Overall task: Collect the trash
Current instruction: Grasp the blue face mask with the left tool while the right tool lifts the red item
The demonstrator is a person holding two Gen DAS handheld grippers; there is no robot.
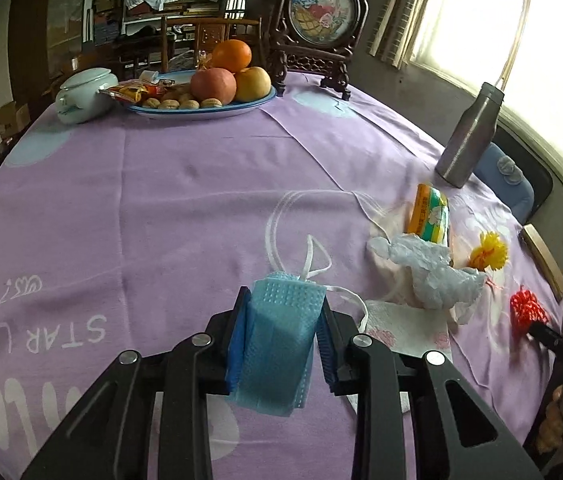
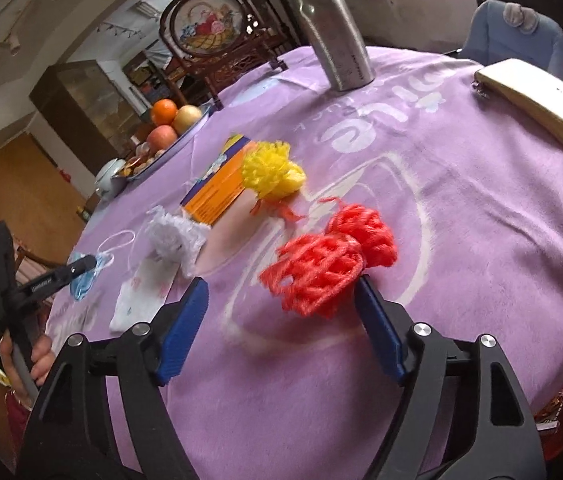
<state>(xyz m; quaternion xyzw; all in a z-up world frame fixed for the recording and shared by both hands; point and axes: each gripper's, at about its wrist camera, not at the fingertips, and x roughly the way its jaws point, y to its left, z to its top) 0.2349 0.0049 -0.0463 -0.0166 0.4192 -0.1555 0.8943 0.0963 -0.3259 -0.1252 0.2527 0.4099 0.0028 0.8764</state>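
- Trash, several pieces, lies on the purple tablecloth (image 1: 161, 184); no bin or bag for it shows in either view, so nothing can be counted as collected.
- Blue face mask (image 1: 281, 336): clamped between the pads of the left gripper (image 1: 283, 332), its jaws closed on the folded fabric, white ear loops trailing toward 1 o'clock. Judged: pick made, drop-off pending.
- Red mesh net (image 2: 321, 276): lies on the cloth between the jaws of the right gripper (image 2: 281, 320), which stand wide apart; the right pad is at the net's edge, the left pad well clear. Not gripped.
- Left to collect, as judged: yellow mesh net (image 2: 269, 172) at 11 o'clock from the red one, crumpled white plastic (image 1: 429, 272), printed paper napkin (image 1: 405, 328), orange tissue pack (image 1: 431, 216) (trash or not, cannot tell).
- Containers: blue plate (image 1: 201, 114) at 11 o'clock in the left view holds an orange, two apples, walnuts and snack packets.
- Lidded white pot (image 1: 83, 96) beside the plate, contents hidden.
- Steel bottle (image 1: 469, 136) at 2 o'clock, capped, contents hidden.
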